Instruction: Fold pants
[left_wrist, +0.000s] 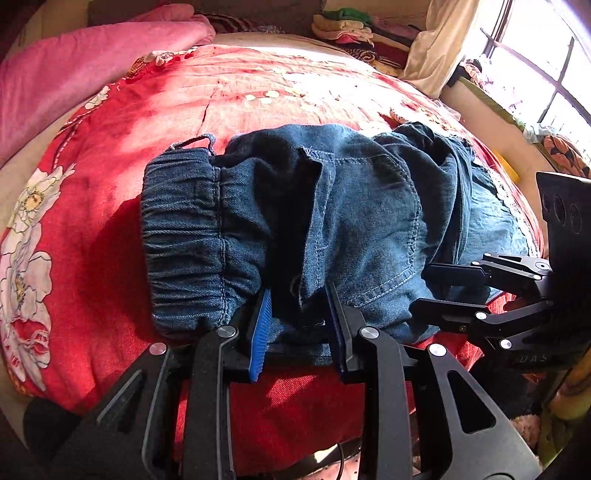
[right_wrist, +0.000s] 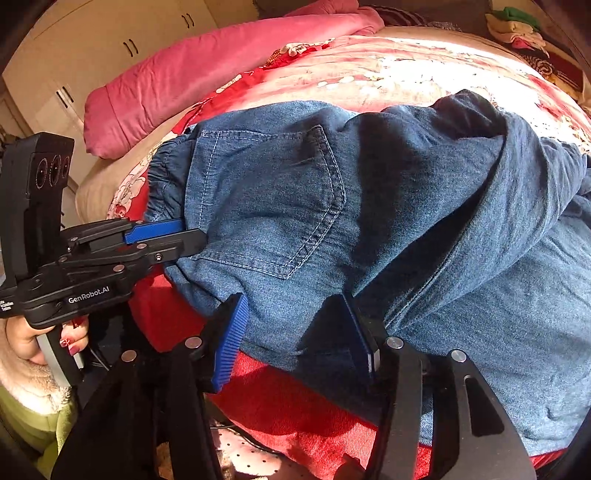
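- The denim pants (left_wrist: 332, 221) lie bunched and partly folded on a bed with a red floral bedspread (left_wrist: 110, 229), elastic waistband to the left in the left wrist view.
- The left hand-held gripper (left_wrist: 299, 325) is clamped on the near edge of the pants, cloth pinched between its blue pads.
- The right hand-held gripper (right_wrist: 299, 332) stands apart; the denim edge lies between its pads, not pressed.
- A pink quilt (right_wrist: 207, 70) lies at the bed's far side.
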